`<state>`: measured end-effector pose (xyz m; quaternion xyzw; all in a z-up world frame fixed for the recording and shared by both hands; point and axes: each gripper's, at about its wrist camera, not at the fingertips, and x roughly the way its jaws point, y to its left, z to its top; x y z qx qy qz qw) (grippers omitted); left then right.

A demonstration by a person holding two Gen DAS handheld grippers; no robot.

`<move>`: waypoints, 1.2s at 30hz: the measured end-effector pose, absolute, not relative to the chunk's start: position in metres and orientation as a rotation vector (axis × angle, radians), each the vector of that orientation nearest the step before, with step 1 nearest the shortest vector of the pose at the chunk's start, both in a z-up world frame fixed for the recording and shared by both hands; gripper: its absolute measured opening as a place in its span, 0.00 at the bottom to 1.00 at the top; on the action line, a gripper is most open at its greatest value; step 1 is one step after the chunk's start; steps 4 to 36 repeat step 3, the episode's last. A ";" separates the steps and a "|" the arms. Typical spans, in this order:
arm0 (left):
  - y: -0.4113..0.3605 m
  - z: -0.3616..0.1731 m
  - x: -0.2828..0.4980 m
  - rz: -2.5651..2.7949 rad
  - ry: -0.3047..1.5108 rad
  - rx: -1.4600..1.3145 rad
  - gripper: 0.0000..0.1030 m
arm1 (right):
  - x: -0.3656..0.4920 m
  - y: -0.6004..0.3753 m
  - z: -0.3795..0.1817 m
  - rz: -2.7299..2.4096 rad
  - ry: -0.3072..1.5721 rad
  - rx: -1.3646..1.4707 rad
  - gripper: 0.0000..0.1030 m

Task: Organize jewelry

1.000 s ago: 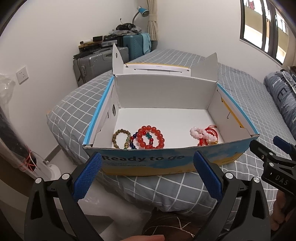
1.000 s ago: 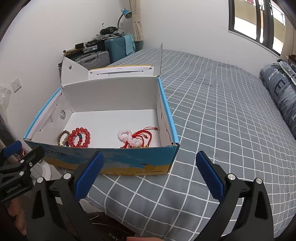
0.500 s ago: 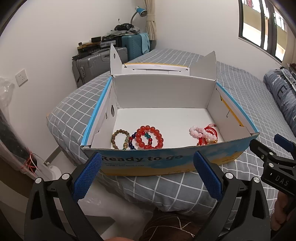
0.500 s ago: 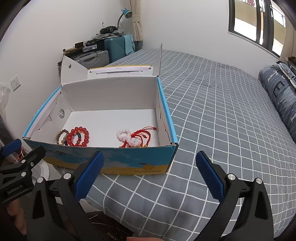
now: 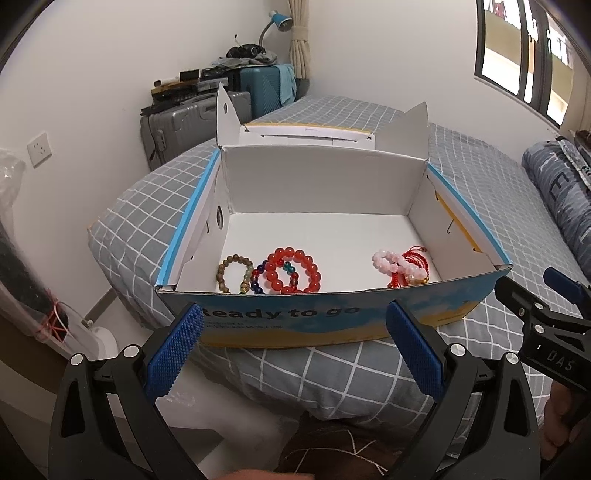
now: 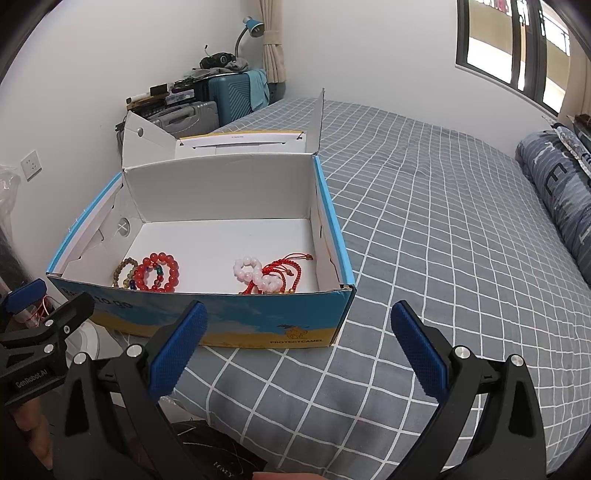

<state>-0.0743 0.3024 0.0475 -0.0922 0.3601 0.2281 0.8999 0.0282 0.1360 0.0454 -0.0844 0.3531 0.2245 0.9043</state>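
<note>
1. Left gripper [image 5: 295,347]: spread wide, nothing between the blue pads [image 5: 173,350], hanging just short of the near wall of the box [image 5: 332,321] without touching it.
2. Right gripper [image 6: 299,347]: likewise spread wide and holding nothing, poised over the bed [image 6: 424,229] near the box's front right corner; seen also at the right edge of the left wrist view.
3. Open cardboard box, blue and yellow outside, white inside, resting on the grey checked bedcover close to the bed's edge, lid flaps standing up at the far side.
4. Lying on the box floor against the near wall, toward the left: brown bead bracelet [image 5: 236,271], just beside it a dark multicoloured bead bracelet [image 5: 258,280], overlapped by a red bead bracelet [image 5: 293,271].
5. Lying toward the right of the same wall, well apart from that group: pink bead bracelet [image 5: 397,264] tangled with a red cord bracelet [image 5: 415,258].
6. Behind the bed by the wall: grey suitcase [image 5: 177,129] and teal suitcase [image 5: 258,88], a blue desk lamp [image 5: 280,20] above.
7. Far right on the bed: rolled patterned quilt [image 6: 557,195].
</note>
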 end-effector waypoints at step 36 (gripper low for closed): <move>0.302 0.048 -0.075 0.470 0.745 -0.191 0.94 | 0.028 0.136 0.045 0.464 0.730 -0.174 0.93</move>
